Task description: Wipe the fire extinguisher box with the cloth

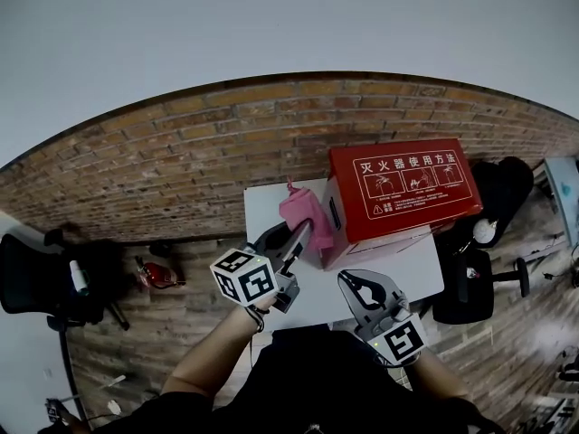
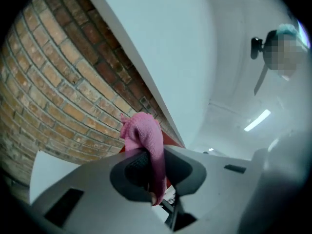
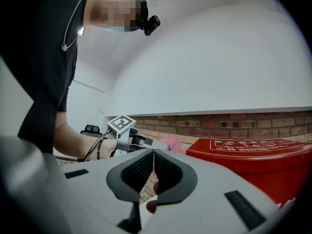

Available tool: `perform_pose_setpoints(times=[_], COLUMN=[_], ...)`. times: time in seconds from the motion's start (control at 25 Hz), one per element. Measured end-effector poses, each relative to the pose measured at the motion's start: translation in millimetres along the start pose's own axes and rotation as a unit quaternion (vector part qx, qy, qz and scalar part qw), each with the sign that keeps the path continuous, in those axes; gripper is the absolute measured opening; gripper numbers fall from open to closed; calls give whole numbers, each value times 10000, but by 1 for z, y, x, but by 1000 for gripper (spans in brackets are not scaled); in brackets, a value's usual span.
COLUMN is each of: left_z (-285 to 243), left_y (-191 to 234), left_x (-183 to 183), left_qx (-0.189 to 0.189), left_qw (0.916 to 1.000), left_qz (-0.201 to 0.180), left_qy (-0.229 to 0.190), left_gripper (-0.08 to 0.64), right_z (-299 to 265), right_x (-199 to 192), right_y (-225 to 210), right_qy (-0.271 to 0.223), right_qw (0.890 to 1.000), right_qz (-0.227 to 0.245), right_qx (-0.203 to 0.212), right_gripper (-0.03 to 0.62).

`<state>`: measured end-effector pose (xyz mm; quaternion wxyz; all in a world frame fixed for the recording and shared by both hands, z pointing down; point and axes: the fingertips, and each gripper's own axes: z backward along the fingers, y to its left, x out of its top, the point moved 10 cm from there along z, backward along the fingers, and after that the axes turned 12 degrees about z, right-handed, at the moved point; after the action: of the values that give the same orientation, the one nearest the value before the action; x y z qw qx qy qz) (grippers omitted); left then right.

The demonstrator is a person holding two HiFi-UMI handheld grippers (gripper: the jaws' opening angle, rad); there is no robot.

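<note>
Two claws, head view. L claw (image 1: pixel 301 235) was clenched on the pink cloth (image 1: pixel 306 210), which stood bunched above the jaws at the L end of the fire extinguisher box (image 1: pixel 403 188), apparently touching it. R claw (image 1: pixel 355 283) was clenched on nothing, near the box's front but apart from it. Step in hand, as judged: wiping the box's end face. Next move prob. calls for sliding the cloth along that face w/ firm pressure and a tight grip. Box: red, white pictogram panel on top, standing on the white bench (image 1: pixel 271 208) by a brick wall (image 1: pixel 181 152).
</note>
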<state>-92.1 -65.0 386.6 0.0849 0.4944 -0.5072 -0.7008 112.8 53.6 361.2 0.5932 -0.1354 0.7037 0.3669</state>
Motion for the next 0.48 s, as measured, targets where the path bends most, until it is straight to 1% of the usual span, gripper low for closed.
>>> perform_pose_setpoints(times=[0.08, 0.16, 0.28, 0.48], left_z=[8, 16, 29, 52], left_y=[-11, -22, -40, -66], left_x=[3, 6, 10, 8], left_qx=[124, 251, 424, 623], left_qw=[9985, 9936, 9818, 9599], left_qz=[-524, -1072, -1789, -2644], left_qy=[-123, -268, -479, -698], left_gripper=[84, 84, 84, 84], right_z=[-1, -3, -5, -7], right_x=[1, 3, 3, 5], right_y=[-4, -9, -15, -21], right_qy=[-121, -223, -311, -442], right_qw=[9999, 9995, 9991, 9979], right_qz=[-104, -217, -270, -381], right_qx=[-39, -83, -141, -293], right_gripper=[26, 26, 26, 24])
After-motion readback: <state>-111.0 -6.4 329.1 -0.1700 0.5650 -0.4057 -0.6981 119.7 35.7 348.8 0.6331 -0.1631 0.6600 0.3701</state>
